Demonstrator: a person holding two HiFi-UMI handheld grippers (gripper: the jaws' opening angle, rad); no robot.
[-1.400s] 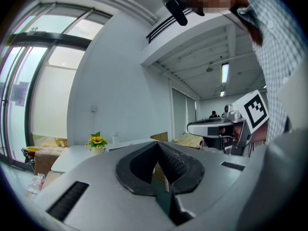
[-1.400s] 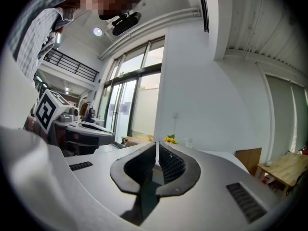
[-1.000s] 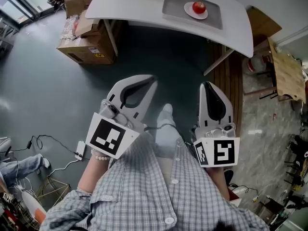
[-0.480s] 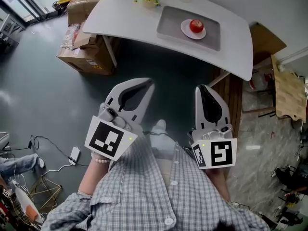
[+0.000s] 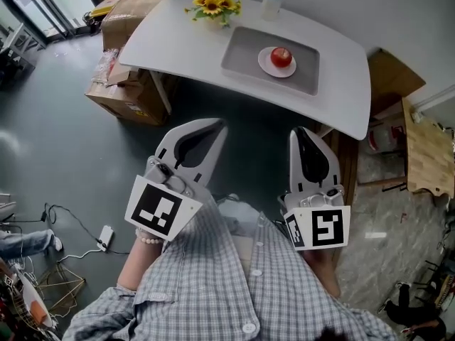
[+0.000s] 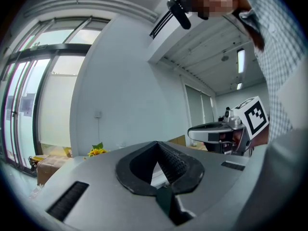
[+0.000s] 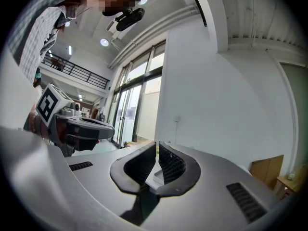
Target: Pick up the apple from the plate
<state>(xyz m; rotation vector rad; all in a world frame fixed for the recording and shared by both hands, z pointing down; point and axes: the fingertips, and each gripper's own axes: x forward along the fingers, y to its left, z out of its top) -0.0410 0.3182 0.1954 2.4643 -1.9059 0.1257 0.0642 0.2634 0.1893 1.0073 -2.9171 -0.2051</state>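
The grey left gripper (image 5: 217, 124) and right gripper (image 5: 302, 131) are closed, empty; a round red apple (image 5: 281, 57) sits on a white round plate (image 5: 265, 65) at twelve o'clock.

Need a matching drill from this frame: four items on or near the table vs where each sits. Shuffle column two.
Column A:
1 red round apple
2 white round plate
3 yellow sunflower bunch
4 brown cardboard box

Column B:
a on the floor beside the white table
b on the grey rectangular tray
c on the plate
d on the table, outside the tray

Pairs: 1-c, 2-b, 3-d, 4-a
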